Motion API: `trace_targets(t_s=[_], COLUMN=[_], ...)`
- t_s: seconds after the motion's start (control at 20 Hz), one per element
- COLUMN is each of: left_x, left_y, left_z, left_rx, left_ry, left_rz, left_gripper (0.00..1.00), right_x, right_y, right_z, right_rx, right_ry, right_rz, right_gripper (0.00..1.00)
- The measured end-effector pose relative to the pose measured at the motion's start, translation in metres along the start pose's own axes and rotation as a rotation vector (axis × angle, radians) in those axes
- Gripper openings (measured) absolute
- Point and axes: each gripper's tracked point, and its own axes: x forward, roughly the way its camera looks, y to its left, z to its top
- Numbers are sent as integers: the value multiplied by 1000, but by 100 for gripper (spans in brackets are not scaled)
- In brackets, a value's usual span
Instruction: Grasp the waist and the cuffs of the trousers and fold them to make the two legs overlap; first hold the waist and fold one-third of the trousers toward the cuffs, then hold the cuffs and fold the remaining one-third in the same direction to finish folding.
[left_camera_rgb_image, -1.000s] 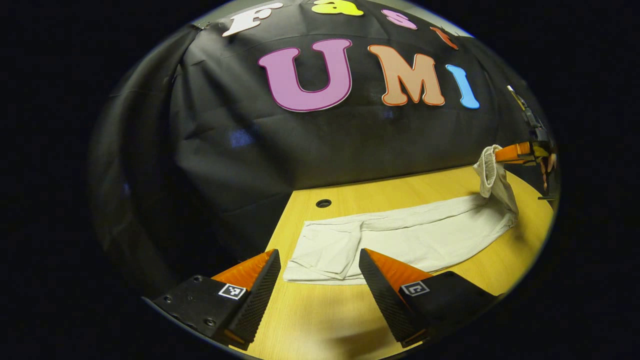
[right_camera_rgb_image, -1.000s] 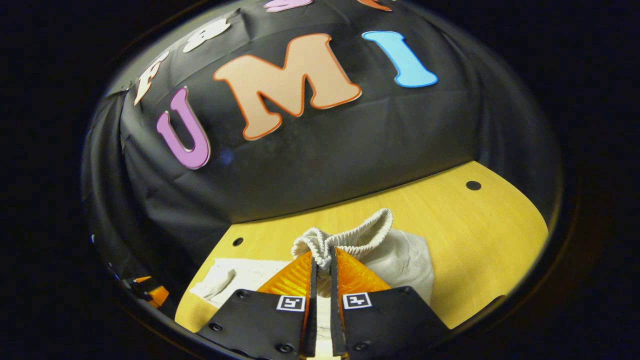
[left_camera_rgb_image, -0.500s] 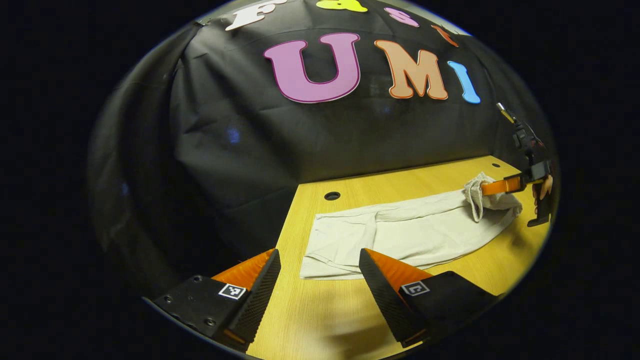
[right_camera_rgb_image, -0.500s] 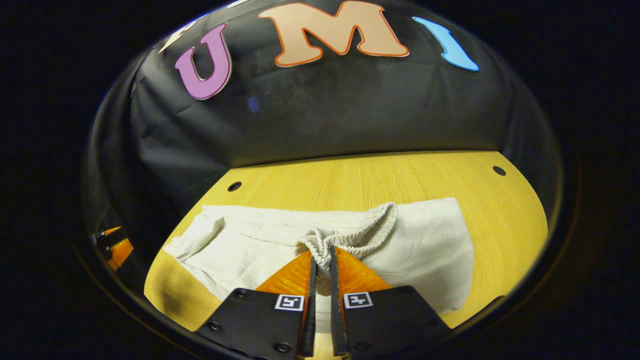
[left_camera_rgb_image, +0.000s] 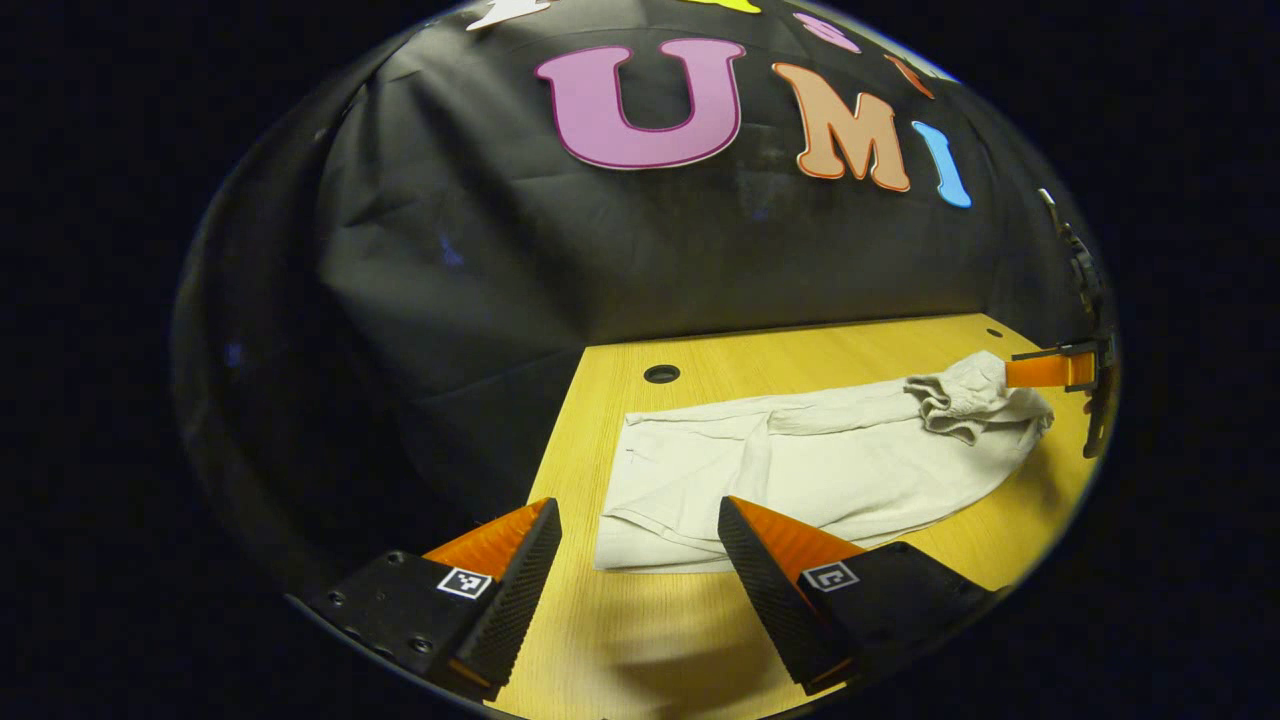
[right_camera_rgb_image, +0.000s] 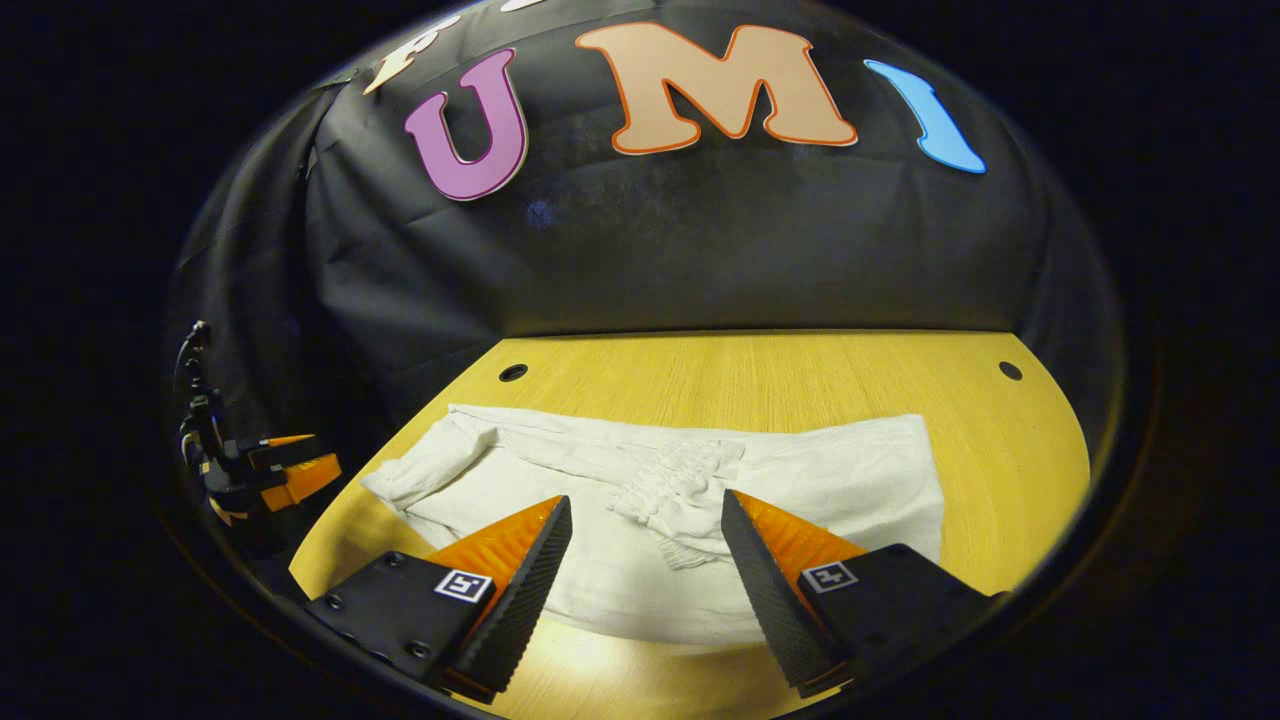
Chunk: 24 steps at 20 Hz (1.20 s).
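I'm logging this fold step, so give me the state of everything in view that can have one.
trousers: flat on the table, waist end folded over the legs
waist: bunched, released, lying on the trousers
cuffs: flat on the table, not gripped
left gripper: open, near the cuffs
right gripper: open, over the waist
table: bearing the trousers

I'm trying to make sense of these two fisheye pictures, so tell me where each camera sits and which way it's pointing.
Left gripper view: rides on the left gripper, open, low over the yellow wooden table, looking along the cream cloth trousers from the cuff end; the right gripper shows by the bunched elastic waist.
Right gripper view: rides on the right gripper, open over the waist, facing the black cloth wall; the left gripper is at the edge.
Shared: trousers, table, wall.
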Motion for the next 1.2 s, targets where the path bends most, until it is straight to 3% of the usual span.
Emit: trace_targets(t_s=[0.05,0.15,0.2,0.35,0.45,0.5,0.55,0.65,0.7,0.75,0.8,0.85,0.95,1.1,1.2], left_x=[9,24,31,46,52,54,57,60,60,62,62,62,62,65,64], left_y=[2,8,9,13,10,8,6,-3,-2,-1,-2,-2,-4,-13,-28], left_z=[-6,-19,-25,-48,-56,-58,-62,-70,-73,-70,-70,-71,-70,-68,-62], left_rx=[-19,-60,-76,-100,-116,-121,-126,-134,-134,-132,-133,-131,-132,-130,-169], left_ry=[15,48,66,129,149,158,166,203,214,195,202,202,192,199,180], left_rz=[-3,-10,-15,-20,-34,-37,-44,-68,-62,-60,-55,-55,-60,-82,-134], left_gripper=[96,96,96,96,97,97,97,94,94,95,95,95,95,79,49], right_x=[-5,-14,-19,-31,-39,-42,-45,-50,-54,-57,-60,-61,-61,-63,-66], right_y=[-4,-13,-19,-35,-43,-47,-49,-56,-59,-62,-64,-65,-67,-70,-74], right_z=[1,1,2,-4,-7,-8,-10,-13,-14,-16,-17,-19,-21,-24,-27], right_rx=[7,12,10,8,14,16,17,17,15,14,14,17,30,60,74], right_ry=[-3,-5,-6,2,2,2,3,5,5,5,7,10,14,22,24], right_rz=[-10,-36,-52,-92,-114,-124,-133,-148,-155,-162,-168,-173,-183,-198,-203], right_gripper=[97,96,92,97,92,97,92,97,92,97,92,96,92,92,92])
